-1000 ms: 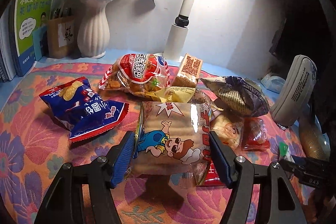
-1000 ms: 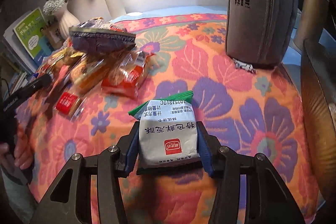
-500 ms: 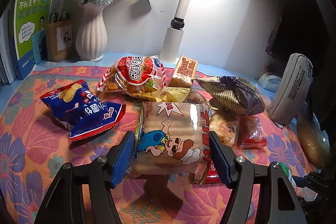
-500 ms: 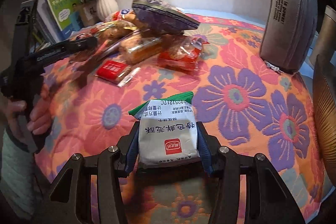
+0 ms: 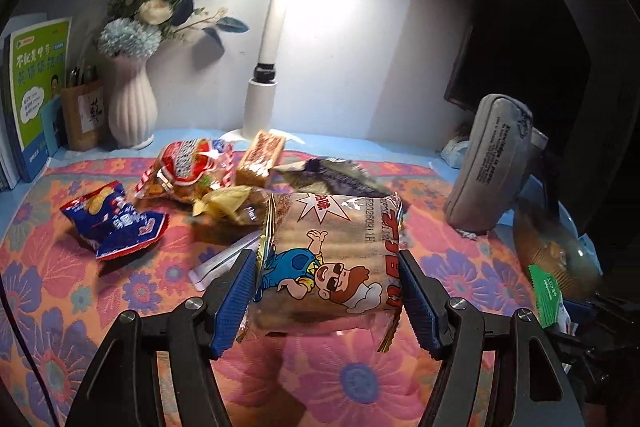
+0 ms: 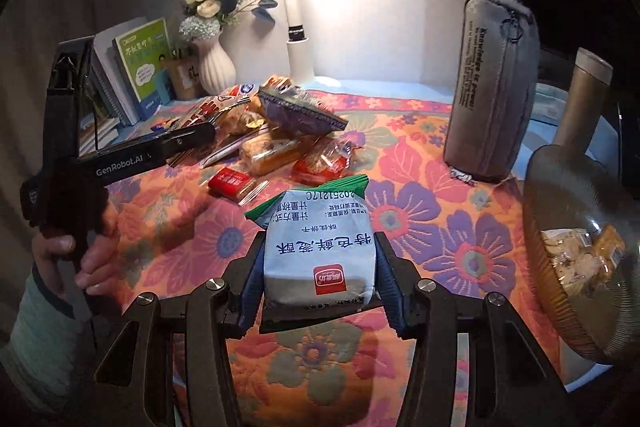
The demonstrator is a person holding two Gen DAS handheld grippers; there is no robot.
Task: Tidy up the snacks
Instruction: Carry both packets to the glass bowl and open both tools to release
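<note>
My left claw (image 5: 328, 297) grips a cartoon snack pack (image 5: 330, 259), my right claw (image 6: 318, 283) a white biscuit packet (image 6: 320, 251); beyond both, the flowered worktop (image 6: 420, 211), white vase (image 5: 132, 107) and lamp (image 5: 272, 27).

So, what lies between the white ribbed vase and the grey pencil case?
In the right wrist view, the white lamp post stands between the vase and the pencil case.

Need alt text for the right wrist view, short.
The right tool grips a white snack packet with a green top edge above a floral tablecloth. Beyond lie a pile of snacks, a grey pencil case and a glass bowl; the left tool enters from the left.
</note>
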